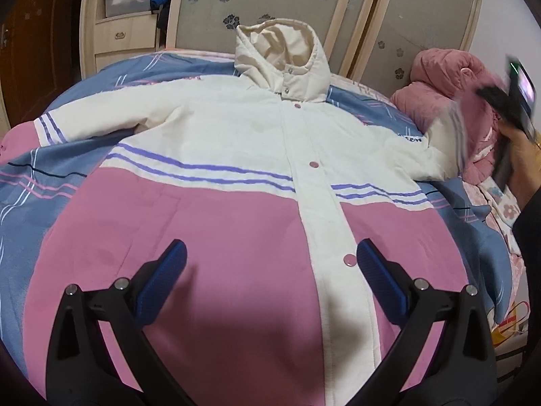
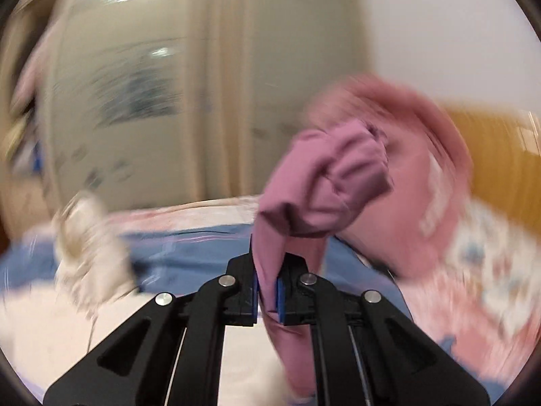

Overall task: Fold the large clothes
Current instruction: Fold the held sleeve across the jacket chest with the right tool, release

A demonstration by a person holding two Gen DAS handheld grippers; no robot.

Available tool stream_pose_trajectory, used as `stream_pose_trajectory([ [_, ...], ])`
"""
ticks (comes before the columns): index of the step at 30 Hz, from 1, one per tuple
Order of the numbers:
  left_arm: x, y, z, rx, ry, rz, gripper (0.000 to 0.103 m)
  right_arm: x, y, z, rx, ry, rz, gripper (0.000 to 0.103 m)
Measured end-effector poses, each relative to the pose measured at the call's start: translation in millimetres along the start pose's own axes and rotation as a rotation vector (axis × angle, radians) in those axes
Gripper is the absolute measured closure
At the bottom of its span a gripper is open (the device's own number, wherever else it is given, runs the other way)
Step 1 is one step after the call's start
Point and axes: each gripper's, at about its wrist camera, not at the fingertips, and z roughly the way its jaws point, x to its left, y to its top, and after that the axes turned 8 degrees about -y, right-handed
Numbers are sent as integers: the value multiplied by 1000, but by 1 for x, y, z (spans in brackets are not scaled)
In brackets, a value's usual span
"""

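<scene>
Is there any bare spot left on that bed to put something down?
Some: the blue bedspread shows bare left of the jacket, between its left sleeve and the wardrobe. The right side is crowded by a pink coat and the right gripper lifting the cuff.

Left gripper [image 1: 270,264] fingers spread wide; right gripper [image 2: 268,291] fingers clamped together.

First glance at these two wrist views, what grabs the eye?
The big white-and-pink jacket, spread front-up across the blue plaid bedspread with its cream hood toward the wardrobe, fills the left wrist view. The left gripper hangs open over its pink lower half. In the blurred right wrist view, the right gripper is clamped on the pink sleeve cuff.
</scene>
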Motion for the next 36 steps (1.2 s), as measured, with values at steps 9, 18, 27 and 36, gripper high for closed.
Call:
stream_pose_trajectory([
  [9,14,2,-21,-65,19,-12,2,241,-123,-25,171,256,-454,27],
  [18,49,-2,-34,-70,79,-101,2,221,-143,-87,195,316,-418,1],
  [27,40,-13,-53,-96,117,-62,2,97,-124,-219,198,244,-186,1],
  [36,24,-35,-79,-111,123,32,2,46,-153,-300,241,229,-136,1],
])
